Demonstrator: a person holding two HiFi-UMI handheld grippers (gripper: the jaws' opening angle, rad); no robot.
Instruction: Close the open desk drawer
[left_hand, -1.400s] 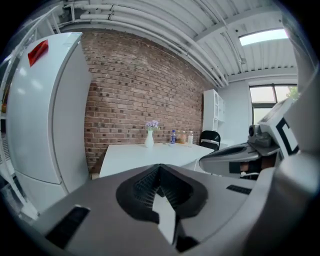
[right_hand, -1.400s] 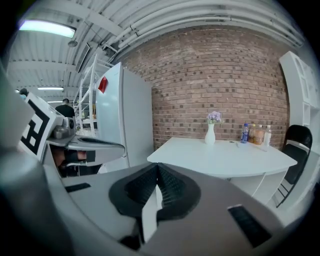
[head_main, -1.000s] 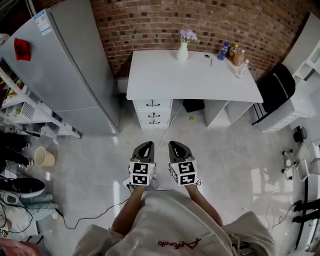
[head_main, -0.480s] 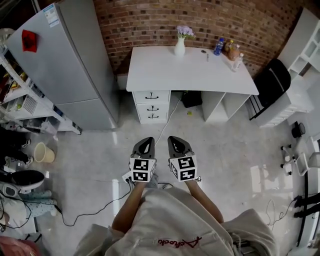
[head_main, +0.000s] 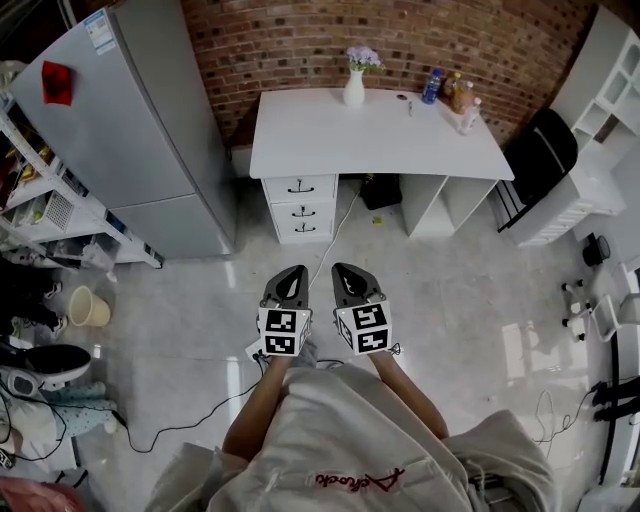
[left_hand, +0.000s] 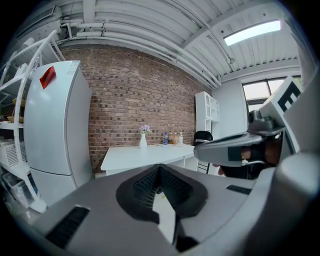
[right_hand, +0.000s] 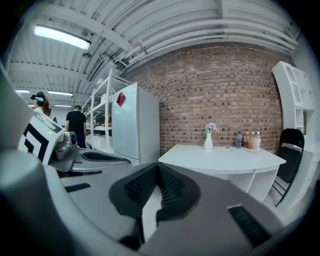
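Note:
A white desk (head_main: 380, 140) stands against the brick wall at the top of the head view. Its stack of three drawers (head_main: 300, 208) sits under the left end, and all three fronts look flush from here. My left gripper (head_main: 291, 275) and right gripper (head_main: 345, 273) are held side by side over the floor, well short of the desk, pointing toward it. Both are shut with nothing between the jaws. The left gripper view shows the shut tips (left_hand: 159, 167) with the desk (left_hand: 145, 156) far beyond. The right gripper view shows the same: shut tips (right_hand: 158, 167), desk (right_hand: 220, 155) in the distance.
A grey fridge (head_main: 130, 130) stands left of the desk, with wire shelves (head_main: 40, 210) further left. On the desk are a vase (head_main: 354, 88) and bottles (head_main: 450, 92). A black chair (head_main: 540, 150) is to the right. A cable (head_main: 200, 425) and a bucket (head_main: 87, 308) lie on the floor.
Both grippers sit slightly higher in the head view, still side by side, and the desk has also shifted up in the picture. The jaws stayed shut.

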